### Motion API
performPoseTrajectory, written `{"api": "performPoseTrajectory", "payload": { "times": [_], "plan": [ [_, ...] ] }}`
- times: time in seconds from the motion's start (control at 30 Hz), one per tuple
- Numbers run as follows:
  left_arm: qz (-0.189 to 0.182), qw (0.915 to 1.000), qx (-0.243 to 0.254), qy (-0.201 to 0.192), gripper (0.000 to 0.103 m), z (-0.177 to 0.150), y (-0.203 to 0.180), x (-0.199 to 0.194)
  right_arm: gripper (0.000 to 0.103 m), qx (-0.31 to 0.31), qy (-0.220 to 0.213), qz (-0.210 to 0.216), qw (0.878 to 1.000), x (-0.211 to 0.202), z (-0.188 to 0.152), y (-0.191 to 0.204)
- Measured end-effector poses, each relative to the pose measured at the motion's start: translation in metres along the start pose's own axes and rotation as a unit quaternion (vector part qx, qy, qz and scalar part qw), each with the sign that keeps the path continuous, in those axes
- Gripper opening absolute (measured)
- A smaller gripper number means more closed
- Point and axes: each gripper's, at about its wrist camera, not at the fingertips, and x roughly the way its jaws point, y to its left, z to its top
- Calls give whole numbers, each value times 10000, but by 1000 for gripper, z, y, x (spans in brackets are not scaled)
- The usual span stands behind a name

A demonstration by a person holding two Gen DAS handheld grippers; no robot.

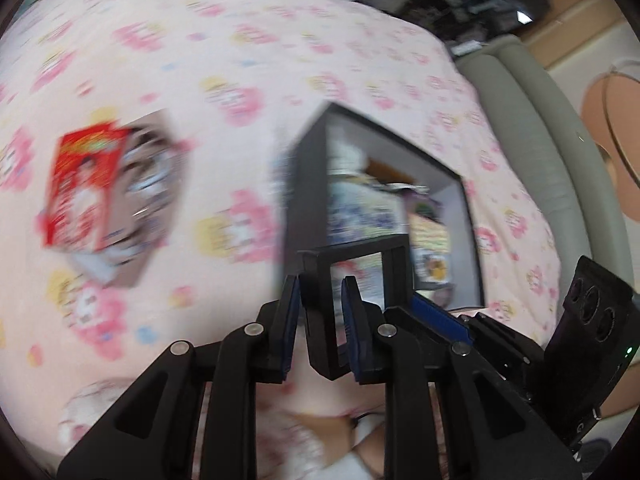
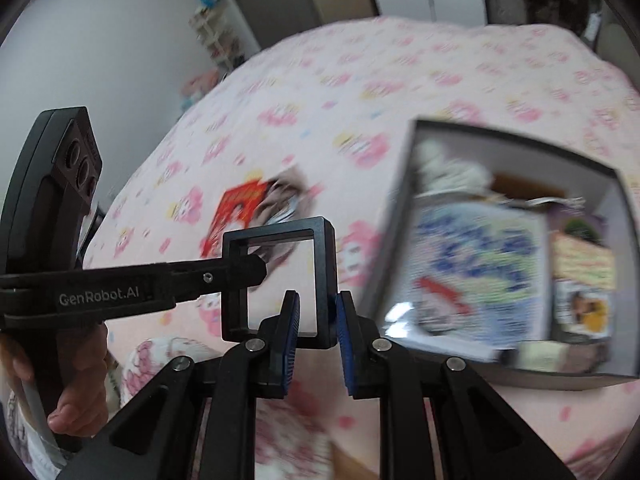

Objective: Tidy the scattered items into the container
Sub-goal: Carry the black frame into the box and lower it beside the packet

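Square black frame (image 2: pixel 280 280) with clear pane, both grippers' jaws clamped on opposite sides, above floral bedsheet (image 2: pixel 360 100)

I look across a bed (image 2: pixel 320 92) spread with a pale pink sheet printed in pink and yellow figures. A plain white wall (image 2: pixel 100 36) stands behind it, a small white shelf rack (image 2: pixel 216 36) against it. A grey padded bed edge (image 1: pixel 532 120) runs alongside.

Both grippers, right (image 2: pixel 316 312) and left (image 2: pixel 256 266), are clamping a black square frame (image 2: pixel 280 282) above the bedspread (image 2: pixel 360 80), box (image 2: pixel 512 260) lying at three o'clock.
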Motion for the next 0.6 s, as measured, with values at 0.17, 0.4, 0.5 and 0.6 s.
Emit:
{"api": "performPoseTrajectory", "payload": {
  "times": [0.17, 0.4, 0.5, 0.6],
  "plan": [
    [-254, 9990, 306, 212, 20, 21, -60, 56, 16, 257, -140, -249, 9993, -31, 3, -70],
    [-396, 9958, 340, 749, 20, 33, -105, 157, 16, 761, 184, -809, 9936, -20, 6, -164],
    [-218, 9940, 192, 1051, 24, 31, -107, 188, 16, 1251, 312, -691, 9893, -7, -3, -199],
    [-58, 9902, 324, 1357, 25, 27, -113, 212, 17, 1636, 540, -713, 9825, 8, -10, -218]
  ]
}}
